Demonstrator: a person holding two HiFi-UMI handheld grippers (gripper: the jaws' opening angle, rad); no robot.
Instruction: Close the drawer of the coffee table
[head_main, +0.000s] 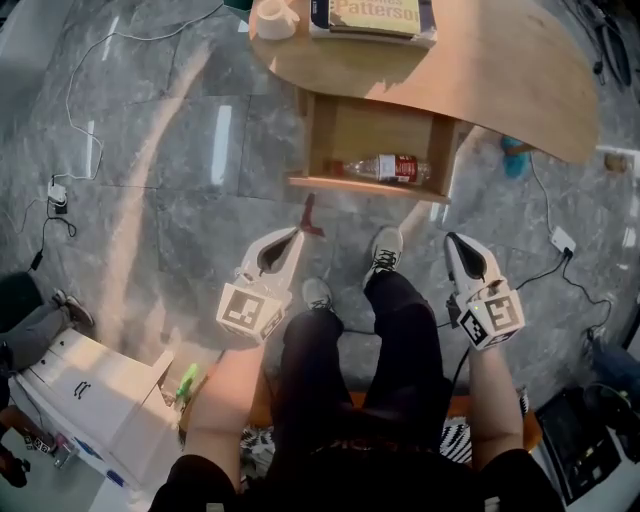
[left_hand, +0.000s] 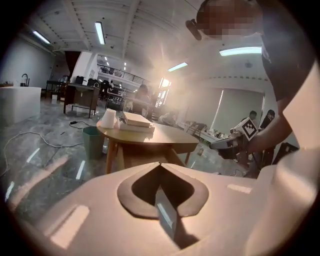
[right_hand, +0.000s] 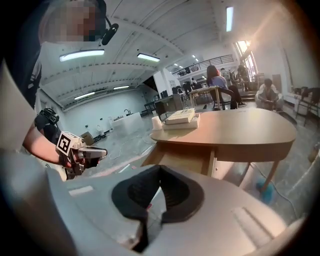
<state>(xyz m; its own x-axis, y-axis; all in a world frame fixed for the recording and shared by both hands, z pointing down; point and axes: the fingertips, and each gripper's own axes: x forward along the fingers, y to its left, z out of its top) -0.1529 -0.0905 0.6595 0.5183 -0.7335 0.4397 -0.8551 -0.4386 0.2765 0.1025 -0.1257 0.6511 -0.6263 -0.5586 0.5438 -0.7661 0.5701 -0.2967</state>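
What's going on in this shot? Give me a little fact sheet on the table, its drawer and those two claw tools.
table: wooden coffee table, book and white cup on top
drawer: open, pulled out from under the tabletop
in drawer: plastic bottle lying on its side
left gripper: shut, empty, short of the drawer
right gripper: shut, empty, short of the drawer

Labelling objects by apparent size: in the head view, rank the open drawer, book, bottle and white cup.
Largest: drawer.
Then book, partly cut off by the frame edge.
Last, bottle and white cup: alike in area, too close to rank.
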